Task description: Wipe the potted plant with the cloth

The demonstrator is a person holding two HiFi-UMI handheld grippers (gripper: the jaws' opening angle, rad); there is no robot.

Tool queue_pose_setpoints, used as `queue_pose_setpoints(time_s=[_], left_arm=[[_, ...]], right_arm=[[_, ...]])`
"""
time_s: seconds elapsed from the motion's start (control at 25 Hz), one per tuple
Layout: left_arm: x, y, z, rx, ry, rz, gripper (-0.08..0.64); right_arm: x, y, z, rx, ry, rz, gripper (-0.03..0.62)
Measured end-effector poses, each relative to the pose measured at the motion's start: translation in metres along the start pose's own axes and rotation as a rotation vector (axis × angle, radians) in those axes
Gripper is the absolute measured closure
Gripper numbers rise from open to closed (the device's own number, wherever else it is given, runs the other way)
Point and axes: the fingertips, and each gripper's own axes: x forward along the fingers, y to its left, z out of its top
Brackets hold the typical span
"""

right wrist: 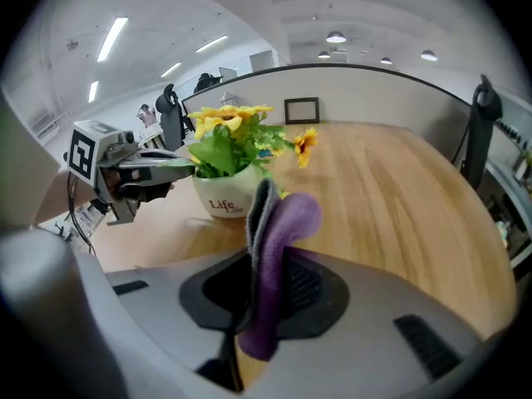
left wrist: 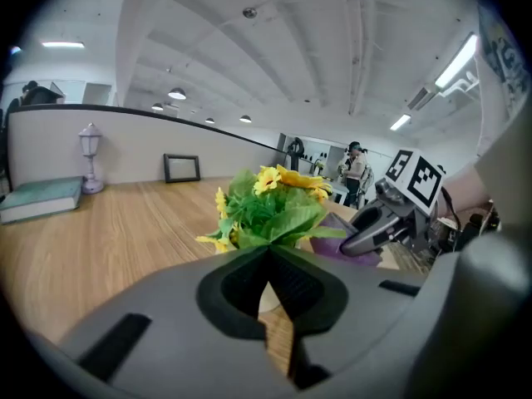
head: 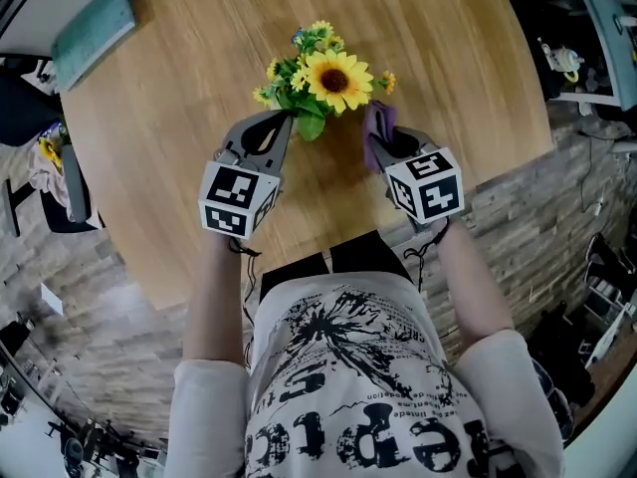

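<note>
Right gripper [right wrist: 264,260] clamps cloth [right wrist: 287,214] — left gripper [left wrist: 268,252] closed, apparently pinching a leaf [left wrist: 287,221].

One potted plant [head: 333,80], one purple cloth [right wrist: 283,223], two tongs [head: 284,119] [head: 381,139], one book [head: 92,26], one table [head: 448,58].

Potted plant [head: 323,83]: small white pot [right wrist: 223,198], "Life" printed on side. Green leaves, one large sunflower [head: 336,80] on top, smaller yellow blooms around it. Upright on round wooden table [head: 179,98].

Cloth [right wrist: 278,248]: purple, grey on one face, folded lengthwise, free end curling over at top. Pinched between jaws of right gripper [head: 388,147]. Just right of foliage in head view; clear of pot in right gripper view.
</note>
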Motion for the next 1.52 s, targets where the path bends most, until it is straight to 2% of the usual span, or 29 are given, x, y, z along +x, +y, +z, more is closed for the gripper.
queue_pose_setpoints(time_s=[0.32,0.4,0.52,0.68,0.8,0.96,1.08,1.24,1.36,1.52], left_arm=[[-0.003,0.0,0.001,-0.044,-0.022,0.078,0.557],[-0.003,0.0,0.002,-0.075,-0.025,0.091,0.557],[-0.003,0.002,0.002,-0.137,-0.017,0.129,0.557],[-0.002,0.003,0.002,-0.146,-0.008,0.173,0.557],[-0.001,0.006,0.004,-0.149,-0.006,0.198,0.557],[0.0,0.01,0.004,-0.178,0.025,0.18,0.557],[0.001,0.011,0.005,-0.214,0.018,0.174,0.557],[0.003,0.024,0.011,-0.206,0.025,0.224,0.557],[0.001,0.029,0.011,-0.212,0.041,0.232,0.557],[0.002,0.028,0.012,-0.23,0.037,0.225,0.557]], right_arm=[[-0.002,-0.06,0.043,-0.107,-0.025,-0.02,0.518],[0.001,-0.077,0.058,-0.146,-0.022,-0.03,0.518],[0.012,-0.1,0.087,-0.227,-0.022,-0.026,0.518],[0.03,-0.117,0.133,-0.32,-0.045,-0.017,0.517],[0.041,-0.105,0.166,-0.395,-0.075,0.034,0.518],[0.056,-0.076,0.204,-0.545,-0.105,0.111,0.517],[0.065,-0.055,0.23,-0.643,-0.125,0.166,0.517],[0.076,-0.025,0.265,-0.759,-0.159,0.236,0.517],[0.087,0.007,0.273,-0.836,-0.165,0.317,0.517],[0.1,0.037,0.254,-0.931,-0.111,0.417,0.517]])
